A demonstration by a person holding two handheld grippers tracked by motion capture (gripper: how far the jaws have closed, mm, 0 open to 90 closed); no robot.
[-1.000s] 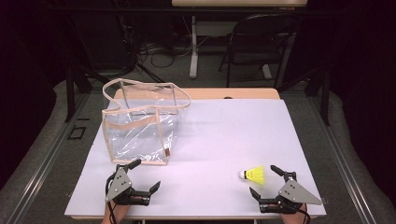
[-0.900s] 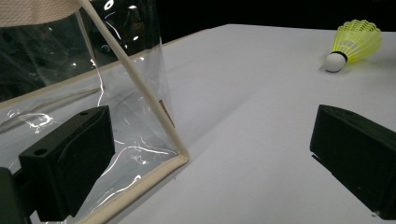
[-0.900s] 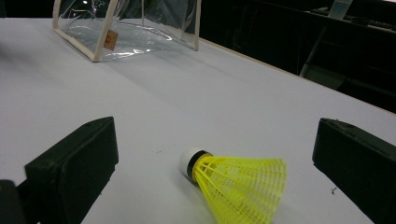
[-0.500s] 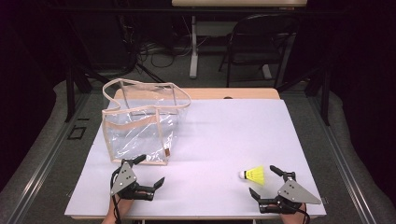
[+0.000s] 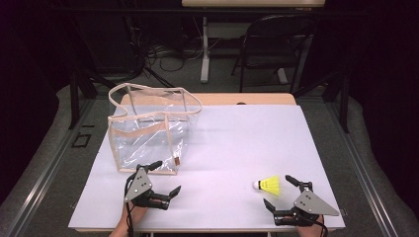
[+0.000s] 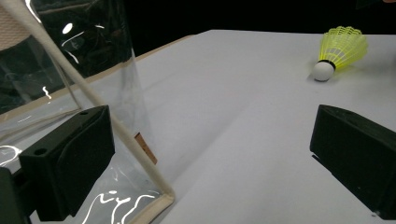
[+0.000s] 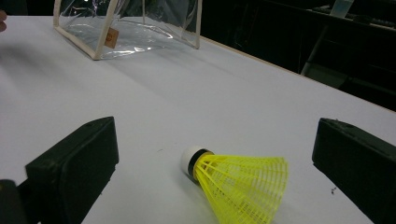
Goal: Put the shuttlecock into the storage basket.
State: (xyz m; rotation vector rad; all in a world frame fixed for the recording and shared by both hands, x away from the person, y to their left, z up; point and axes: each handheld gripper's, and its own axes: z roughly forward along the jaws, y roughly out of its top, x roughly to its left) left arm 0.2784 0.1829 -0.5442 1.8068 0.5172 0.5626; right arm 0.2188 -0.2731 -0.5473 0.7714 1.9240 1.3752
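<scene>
High view: fixed overhead, facing forward and down across the white rectangular table (image 5: 222, 143) | left gripper view: low, close, looking rightward over the tabletop | right gripper view: low, close, looking leftward | shared: yellow mesh-skirted shuttlecock (image 5: 267, 185), clear plastic beige-trimmed bag (image 5: 148, 131).

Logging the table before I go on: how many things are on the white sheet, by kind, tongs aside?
Clear bag: 1
Yellow shuttlecock: 1
Total: 2
</scene>
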